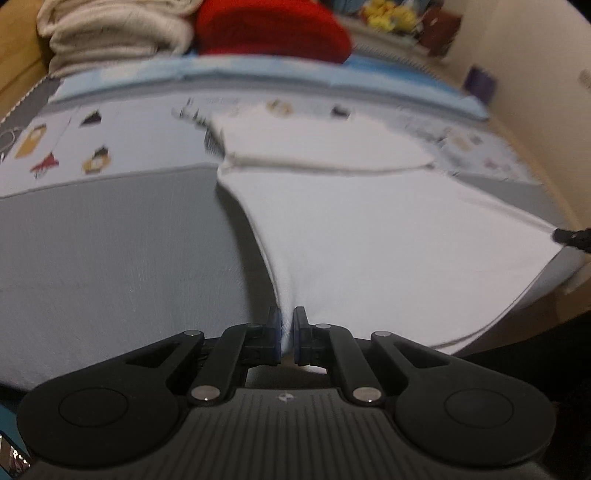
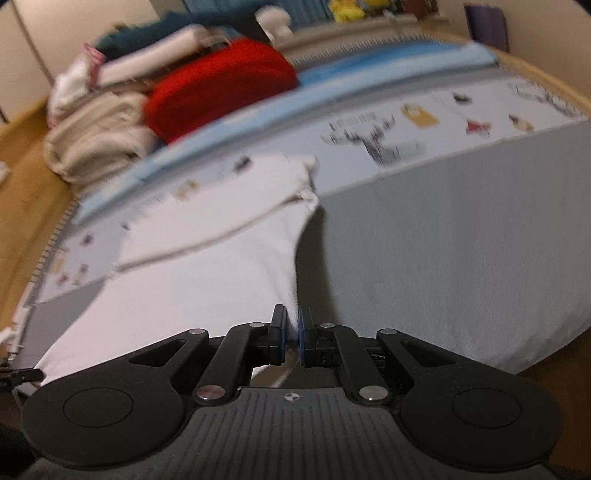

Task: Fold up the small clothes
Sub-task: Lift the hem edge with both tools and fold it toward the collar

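A white garment (image 1: 369,229) lies spread on a grey mat (image 1: 110,258), its far part folded over with a seam across it. My left gripper (image 1: 287,332) is shut on the garment's near left corner, which is lifted toward the camera. In the right wrist view the same white garment (image 2: 192,280) stretches left, and my right gripper (image 2: 291,334) is shut on its near right corner. The tip of the right gripper (image 1: 572,238) shows at the right edge of the left wrist view, and the left gripper's tip (image 2: 22,376) at the left edge of the right wrist view.
A printed cloth with animal pictures (image 2: 424,125) and a blue strip (image 1: 258,74) lie beyond the garment. A red garment (image 1: 273,29) and a cream pile (image 1: 118,33) sit at the back. Wooden floor (image 2: 22,184) borders the mat.
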